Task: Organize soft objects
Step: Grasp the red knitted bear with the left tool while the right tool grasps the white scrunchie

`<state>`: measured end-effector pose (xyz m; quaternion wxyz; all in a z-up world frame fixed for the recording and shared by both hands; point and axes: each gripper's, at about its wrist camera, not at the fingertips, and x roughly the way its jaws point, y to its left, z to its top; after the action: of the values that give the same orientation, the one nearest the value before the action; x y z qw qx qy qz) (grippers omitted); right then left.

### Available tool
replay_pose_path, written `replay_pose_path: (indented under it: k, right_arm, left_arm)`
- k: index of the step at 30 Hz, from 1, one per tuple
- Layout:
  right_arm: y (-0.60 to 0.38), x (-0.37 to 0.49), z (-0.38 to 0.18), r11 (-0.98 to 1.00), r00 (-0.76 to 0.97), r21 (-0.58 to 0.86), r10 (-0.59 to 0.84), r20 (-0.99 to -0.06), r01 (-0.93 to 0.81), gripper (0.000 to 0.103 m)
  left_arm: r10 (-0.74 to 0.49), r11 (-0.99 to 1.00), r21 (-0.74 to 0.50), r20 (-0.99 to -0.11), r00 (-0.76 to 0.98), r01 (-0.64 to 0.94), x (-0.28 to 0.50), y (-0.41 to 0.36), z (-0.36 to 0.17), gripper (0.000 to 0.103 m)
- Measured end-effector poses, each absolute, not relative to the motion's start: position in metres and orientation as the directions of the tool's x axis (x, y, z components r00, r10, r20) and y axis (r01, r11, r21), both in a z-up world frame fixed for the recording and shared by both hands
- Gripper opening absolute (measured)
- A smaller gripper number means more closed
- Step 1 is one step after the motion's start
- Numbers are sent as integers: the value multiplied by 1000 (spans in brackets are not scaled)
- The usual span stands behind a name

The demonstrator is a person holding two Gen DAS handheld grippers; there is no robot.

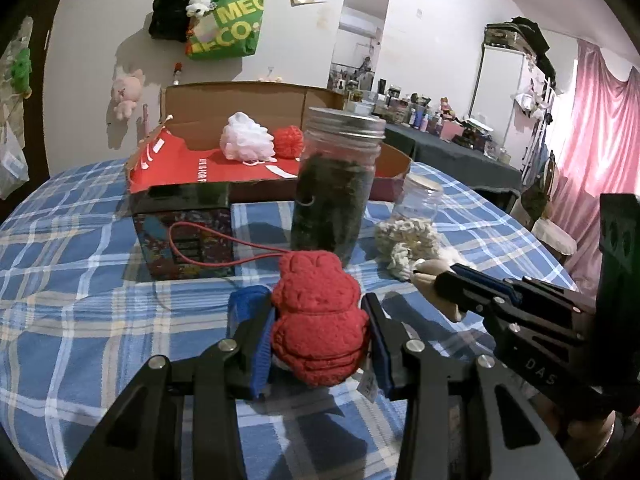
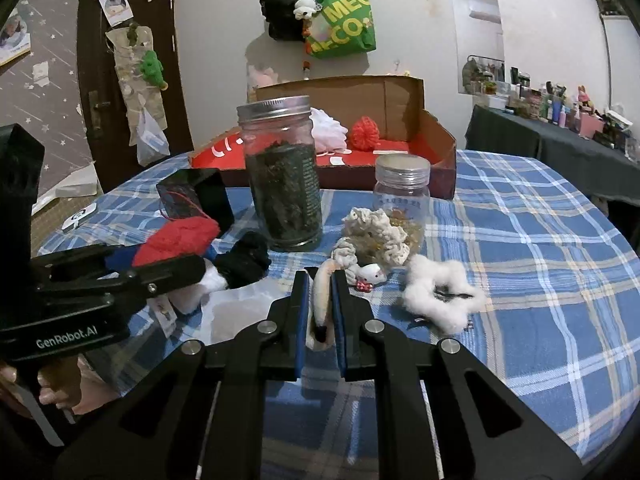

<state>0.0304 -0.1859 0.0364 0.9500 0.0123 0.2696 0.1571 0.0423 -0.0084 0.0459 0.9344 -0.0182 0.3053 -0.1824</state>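
My left gripper (image 1: 316, 312) is shut on a red plush toy (image 1: 318, 316) with a red cord, held above the blue plaid cloth; the toy also shows in the right wrist view (image 2: 176, 240). My right gripper (image 2: 320, 292) is shut on a cream soft toy (image 2: 322, 296), seen too in the left wrist view (image 1: 430, 270). A cream crochet piece (image 2: 376, 232), a white fluffy scrunchie (image 2: 440, 296) and a black soft item (image 2: 244, 260) lie on the cloth. An open cardboard box (image 1: 248, 100) at the back holds a white mesh puff (image 1: 246, 136) and a red pompom (image 1: 288, 142).
A tall jar of dark leaves (image 2: 282, 176) and a small clear jar (image 2: 402, 188) stand mid-table. A dark patterned box (image 1: 184, 236) sits left of the tall jar. A cluttered dark table (image 2: 560, 140) stands at the right. Bags hang on the wall (image 1: 224, 20).
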Motion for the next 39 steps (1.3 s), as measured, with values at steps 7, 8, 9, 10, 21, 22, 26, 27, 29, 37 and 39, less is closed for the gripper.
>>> replay_pose_path:
  k: [7, 8, 9, 10, 21, 22, 26, 27, 29, 37, 39]
  right_arm:
    - [-188, 31, 37, 950, 806, 115, 307, -506, -289, 11]
    - [-189, 31, 38, 951, 807, 116, 305, -505, -287, 11]
    - [-191, 31, 39, 951, 807, 119, 305, -505, -285, 11]
    - [-193, 31, 40, 951, 807, 120, 304, -506, -283, 11]
    - [-218, 37, 44, 964, 808, 113, 263, -527, -240, 11]
    - [-220, 38, 44, 965, 807, 114, 260, -530, -236, 11]
    - [-230, 41, 45, 970, 806, 107, 240, -542, -217, 11]
    - [-233, 42, 45, 972, 806, 104, 234, -544, -212, 11]
    - [-237, 44, 46, 973, 804, 106, 229, -549, -205, 11]
    - [-253, 65, 43, 973, 776, 133, 230, -587, -187, 11]
    - [-257, 73, 42, 971, 763, 147, 237, -601, -186, 11]
  left_arm:
    - [-331, 941, -137, -567, 754, 310, 44, -3, 45, 44]
    - [-325, 943, -136, -568, 756, 304, 44, -1, 46, 44]
    - [-318, 946, -133, -568, 759, 296, 44, 2, 46, 44]
    - [-308, 949, -128, -569, 763, 288, 44, 5, 47, 44]
    - [-204, 978, -85, -591, 780, 191, 49, 45, 50, 44]
    - [-192, 980, -75, -594, 782, 183, 50, 48, 50, 44]
    - [-157, 986, -60, -618, 771, 153, 56, 61, 48, 44]
    - [-150, 988, -56, -622, 769, 146, 57, 64, 47, 44]
    - [-128, 991, -44, -626, 769, 129, 60, 70, 45, 44]
    - [-120, 992, -56, -660, 741, 112, 85, 93, 42, 44]
    - [-134, 990, -67, -669, 731, 121, 94, 97, 41, 44]
